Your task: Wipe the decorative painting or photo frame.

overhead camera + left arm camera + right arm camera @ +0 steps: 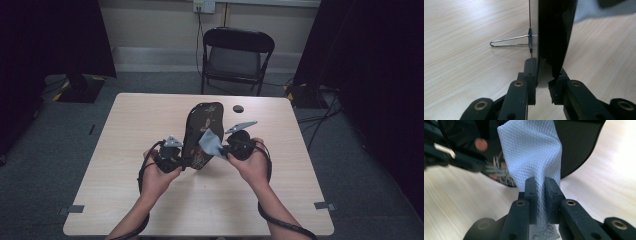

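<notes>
Black patterned tray [202, 132] stands on edge above the table [125, 150], left gripper [543, 83] clamping its rim to steady it, while right gripper [540, 192] pinches a grey cloth [531, 150] against it, probably for wiping.

One table [150, 200], one chair [237, 57], one dark board [202, 132], one cloth [534, 157].

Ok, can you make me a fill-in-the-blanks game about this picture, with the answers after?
1. The right gripper pinches a pale blue ____.
2. The left gripper holds the dark board by its ____.
3. Beyond the table stands a black folding ____.
4. A small round black thing lies on the ____.

Missing words: cloth; edge; chair; table
</notes>
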The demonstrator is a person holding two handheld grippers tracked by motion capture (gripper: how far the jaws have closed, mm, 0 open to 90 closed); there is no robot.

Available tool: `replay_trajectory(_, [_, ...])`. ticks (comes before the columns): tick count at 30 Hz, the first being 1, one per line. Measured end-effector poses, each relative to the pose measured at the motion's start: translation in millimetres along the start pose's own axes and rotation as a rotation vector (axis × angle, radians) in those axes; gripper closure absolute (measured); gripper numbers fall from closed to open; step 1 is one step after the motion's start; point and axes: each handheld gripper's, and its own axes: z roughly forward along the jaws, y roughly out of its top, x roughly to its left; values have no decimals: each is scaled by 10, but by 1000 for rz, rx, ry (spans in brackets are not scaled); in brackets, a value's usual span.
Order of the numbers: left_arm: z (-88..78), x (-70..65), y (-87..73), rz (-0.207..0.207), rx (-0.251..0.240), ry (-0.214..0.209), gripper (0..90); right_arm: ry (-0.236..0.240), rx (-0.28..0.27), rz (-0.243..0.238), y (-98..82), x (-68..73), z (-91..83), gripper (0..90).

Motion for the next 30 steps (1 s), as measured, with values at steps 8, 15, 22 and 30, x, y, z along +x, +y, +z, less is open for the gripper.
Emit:
replay_trajectory(8, [1,-9,2,2,-1,5,785,17,49,11,-248,16,216,824])
replay_trajectory(15, [0,-6,1,3,-1,5,785,35,91,30,-442,38,398,824])
replay_trajectory(22, [-2,-1,-1,0,0,3,785,38,124,37,-595,46,518,823])
replay_trajectory(30, [-2,-9,-6,6,-4,6,782,28,138,24,-595,7,456,824])
